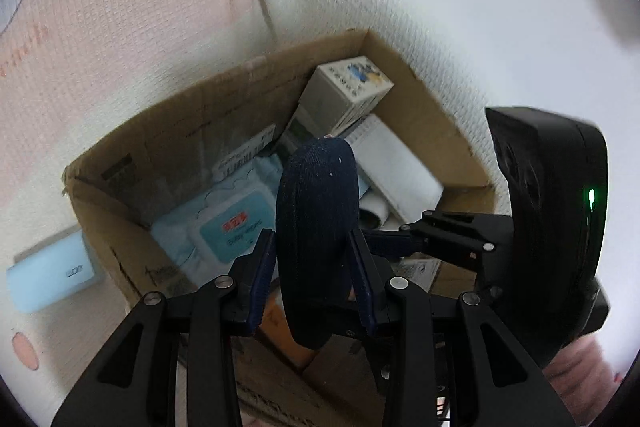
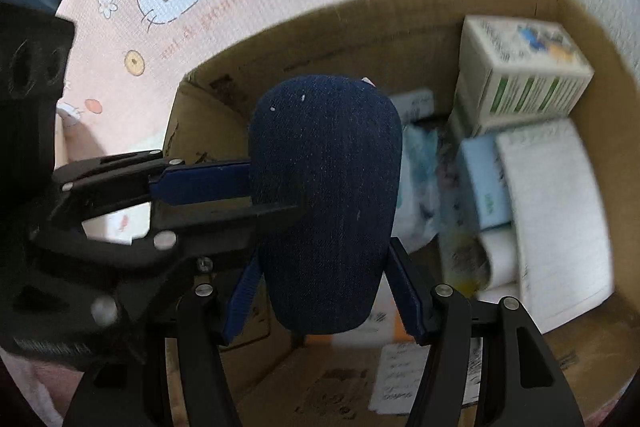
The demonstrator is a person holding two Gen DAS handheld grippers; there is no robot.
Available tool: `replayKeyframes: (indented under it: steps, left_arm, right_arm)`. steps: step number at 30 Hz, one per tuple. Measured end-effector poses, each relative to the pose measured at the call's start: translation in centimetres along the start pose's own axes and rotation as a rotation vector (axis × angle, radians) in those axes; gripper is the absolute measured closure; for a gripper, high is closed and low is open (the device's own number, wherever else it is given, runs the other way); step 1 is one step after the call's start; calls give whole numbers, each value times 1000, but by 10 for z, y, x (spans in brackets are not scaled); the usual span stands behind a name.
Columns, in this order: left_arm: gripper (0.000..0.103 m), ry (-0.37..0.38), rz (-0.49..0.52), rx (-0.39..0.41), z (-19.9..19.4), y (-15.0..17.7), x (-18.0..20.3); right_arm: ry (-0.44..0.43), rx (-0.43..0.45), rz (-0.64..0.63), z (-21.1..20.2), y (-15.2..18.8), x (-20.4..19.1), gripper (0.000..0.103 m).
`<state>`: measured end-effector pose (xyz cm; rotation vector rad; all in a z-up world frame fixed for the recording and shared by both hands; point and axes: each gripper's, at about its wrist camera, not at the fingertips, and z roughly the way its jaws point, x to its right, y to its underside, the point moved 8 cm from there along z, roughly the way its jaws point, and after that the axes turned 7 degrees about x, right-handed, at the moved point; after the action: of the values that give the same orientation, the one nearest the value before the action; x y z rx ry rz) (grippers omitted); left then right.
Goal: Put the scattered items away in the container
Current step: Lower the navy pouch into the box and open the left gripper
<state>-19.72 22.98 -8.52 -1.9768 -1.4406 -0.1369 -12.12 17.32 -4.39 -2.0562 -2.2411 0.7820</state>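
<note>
While both the left gripper (image 1: 314,269) and the right gripper (image 2: 322,291) clamped the dark denim pouch (image 2: 326,203) above the cardboard box (image 1: 224,99), a good release meant lowering it onto the wipes pack (image 1: 224,227), then letting go together

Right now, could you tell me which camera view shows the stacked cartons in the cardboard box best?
The right wrist view: the stacked cartons appear large, with green-striped sides visible. The left wrist view shows them smaller and farther off.
</note>
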Motion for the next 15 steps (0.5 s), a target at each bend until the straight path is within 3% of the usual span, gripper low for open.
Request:
replayKeyframes:
  steps: [10,15]
  left_arm:
    - [63,-112,27,-73,3,10,-2]
    - [63,-138,-2,-52,-9,11,-11]
  right_arm:
    - [-20,-123,11,10,26,4,44]
    - [4,-173,-14,13,37,3,44]
